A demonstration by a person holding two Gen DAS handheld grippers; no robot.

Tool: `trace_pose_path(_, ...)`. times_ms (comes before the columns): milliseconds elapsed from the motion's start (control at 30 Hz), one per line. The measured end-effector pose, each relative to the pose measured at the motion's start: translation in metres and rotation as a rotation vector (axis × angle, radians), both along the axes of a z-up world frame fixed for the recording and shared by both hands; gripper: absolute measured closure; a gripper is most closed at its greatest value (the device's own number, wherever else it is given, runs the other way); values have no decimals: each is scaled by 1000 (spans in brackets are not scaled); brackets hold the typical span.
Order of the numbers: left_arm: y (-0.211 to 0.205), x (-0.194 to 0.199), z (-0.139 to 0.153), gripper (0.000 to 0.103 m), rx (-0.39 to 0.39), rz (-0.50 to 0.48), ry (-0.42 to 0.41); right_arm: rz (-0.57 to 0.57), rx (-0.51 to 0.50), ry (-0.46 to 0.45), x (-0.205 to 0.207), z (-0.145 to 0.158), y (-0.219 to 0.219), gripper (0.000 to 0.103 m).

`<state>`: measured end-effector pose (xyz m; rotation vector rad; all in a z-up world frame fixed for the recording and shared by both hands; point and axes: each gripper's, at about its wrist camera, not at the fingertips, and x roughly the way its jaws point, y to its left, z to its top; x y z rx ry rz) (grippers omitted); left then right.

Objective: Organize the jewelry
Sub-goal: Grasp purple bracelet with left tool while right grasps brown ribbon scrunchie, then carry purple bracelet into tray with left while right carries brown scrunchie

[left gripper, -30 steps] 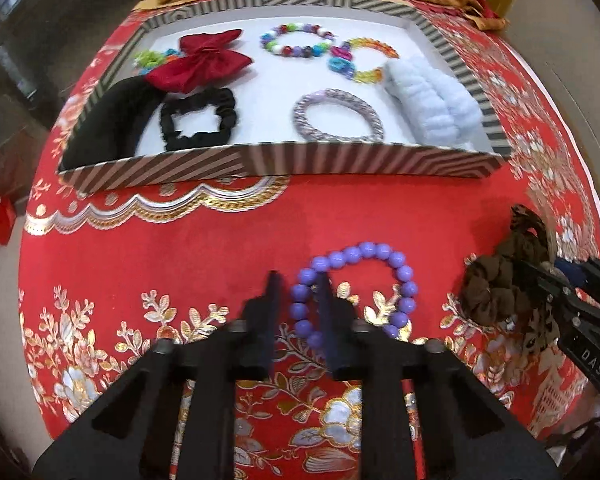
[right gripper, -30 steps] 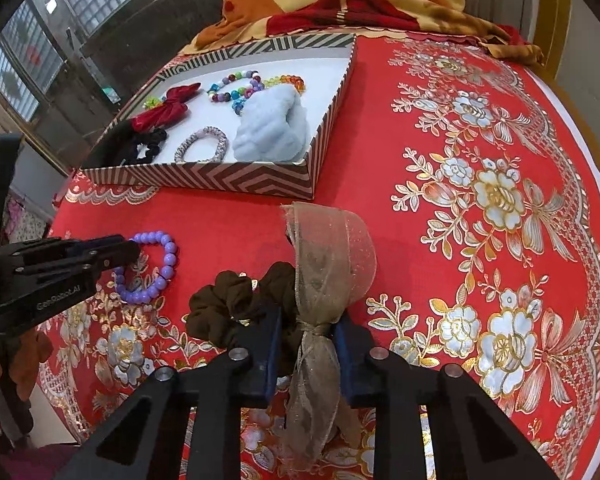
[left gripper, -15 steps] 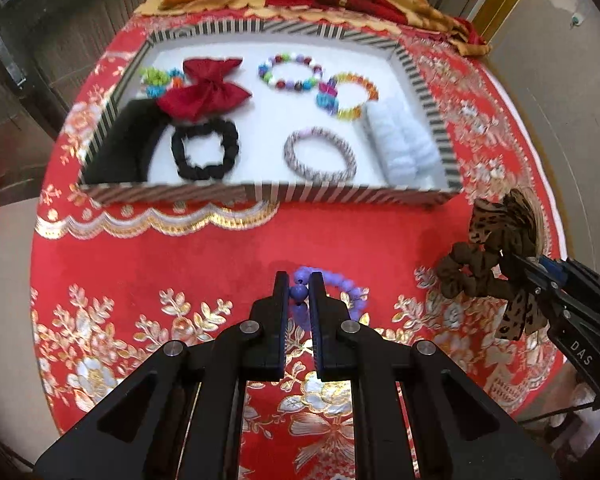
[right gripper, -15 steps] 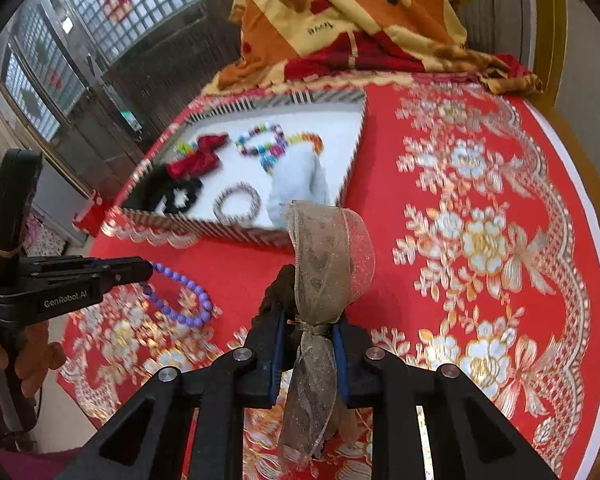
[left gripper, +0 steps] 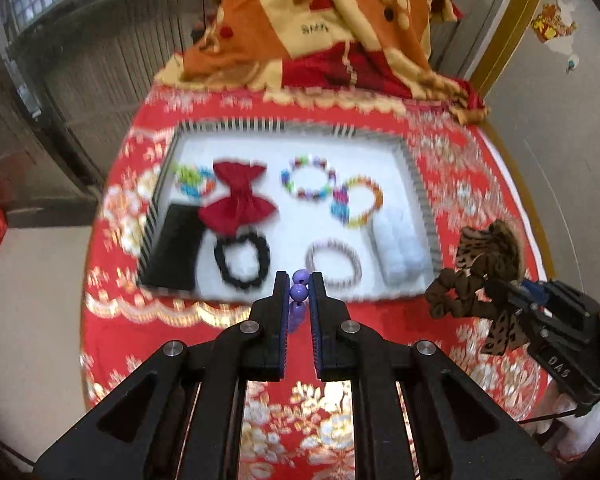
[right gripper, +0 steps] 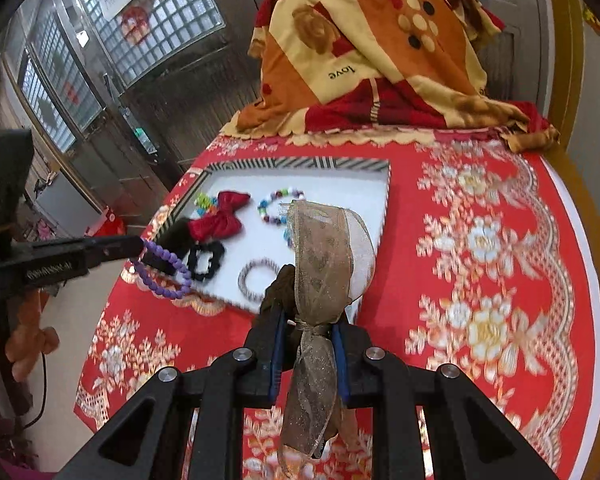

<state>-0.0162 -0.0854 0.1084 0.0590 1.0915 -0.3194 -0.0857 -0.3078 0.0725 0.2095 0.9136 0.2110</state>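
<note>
My left gripper [left gripper: 299,286] is shut on a purple bead bracelet [left gripper: 299,291] and holds it in the air before the near edge of the striped tray [left gripper: 419,184]. In the right wrist view the bracelet [right gripper: 165,270] hangs from that gripper [right gripper: 140,246] by the tray's [right gripper: 384,200] near left corner. My right gripper [right gripper: 306,324] is shut on a brown scrunchie with a gauzy bow [right gripper: 320,256], lifted above the table. It also shows in the left wrist view [left gripper: 480,272], right of the tray.
The tray holds a red bow [left gripper: 240,200], a black scrunchie [left gripper: 242,258], several bead bracelets [left gripper: 310,178], a silver bangle [left gripper: 334,262], a pale blue scrunchie [left gripper: 398,246] and a black item [left gripper: 176,248]. A folded blanket [right gripper: 376,56] lies at the table's far end.
Both grippers have risen from the red tablecloth with their items and moved towards the tray. The purple bracelet, on the cloth one second ago, now hangs in my left gripper.
</note>
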Motion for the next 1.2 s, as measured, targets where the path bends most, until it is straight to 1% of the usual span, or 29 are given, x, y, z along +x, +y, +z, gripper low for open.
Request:
trace_pose_path(133, -7, 21, 11, 95, -2, -9, -21, -10, 0, -2, 22, 3, -2, 83)
trace_pose_path(300, -24, 44, 6, 95, 9, -29, -18, -51, 5, 11, 59, 1, -11, 83)
trace_pose_path(433, -37, 64, -10, 95, 14, -40, 15, -62, -15, 26, 88, -5, -13, 83)
trace_pose_path(567, -42, 81, -27, 95, 8, -33, 44, -71, -12, 44, 118, -14, -14, 83)
trace_pose_path(667, -38, 96, -46, 95, 24, -9, 75, -71, 7, 80, 145, -28, -16, 83)
trace_pose_path(767, -28, 108, -70, 95, 63, 21, 111, -65, 14, 110, 169, -42, -16, 83)
trace_pose_path(900, -16, 113, -91, 95, 101, 42, 143, -60, 7, 131, 194, -59, -13, 83)
trace_pose_path(967, -13, 114, -97, 95, 106, 50, 151, -62, -6, 145, 203, -68, -13, 83)
trace_pose_path(1067, -11, 113, -102, 95, 108, 58, 153, -68, -54, 157, 210, -77, -13, 83)
trace_pose_path(1100, -12, 113, -103, 95, 107, 59, 151, -68, -59, 156, 211, -79, -14, 82)
trace_pose_path(1133, -12, 112, -104, 95, 110, 60, 146, -66, -60, 153, 212, -79, -15, 79)
trace_pose_path(1200, -13, 112, -105, 94, 118, 69, 137, -68, -62, 151, 214, -79, -15, 61)
